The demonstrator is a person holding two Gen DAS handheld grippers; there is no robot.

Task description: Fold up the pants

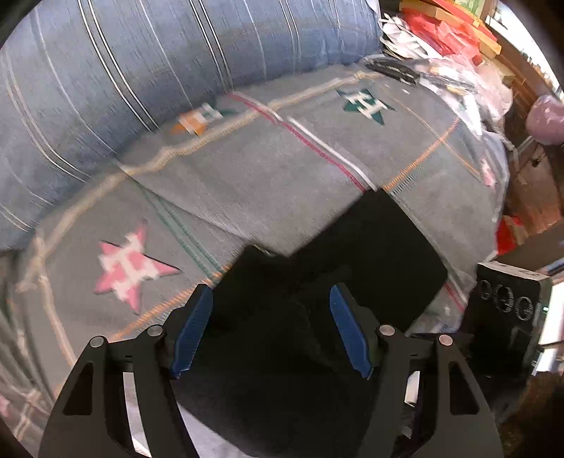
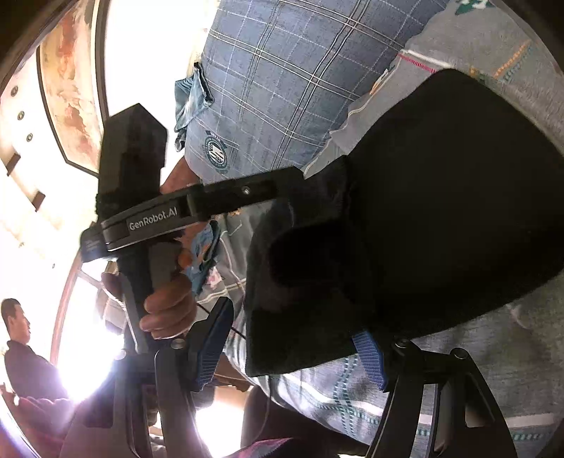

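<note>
The left gripper (image 1: pixel 271 327) hangs with its blue pads spread wide above the black pants (image 1: pixel 370 253), gripping nothing; its body, seen from the right wrist view, reads "GenRobot.AI". The right gripper (image 2: pixel 296 345) is likewise spread, the pants' near edge draped over its right pad. The pants lie bunched on a grey blanket (image 1: pixel 246 169) with pink (image 1: pixel 128 264) and green stars (image 1: pixel 366 105), a blue striped bolster (image 1: pixel 141 60) at its far side.

grey star blanket (image 1: pixel 268 169) | blue striped bolster (image 1: pixel 105 70) | red bags (image 1: pixel 444 28) | bystander (image 2: pixel 21 345)
</note>
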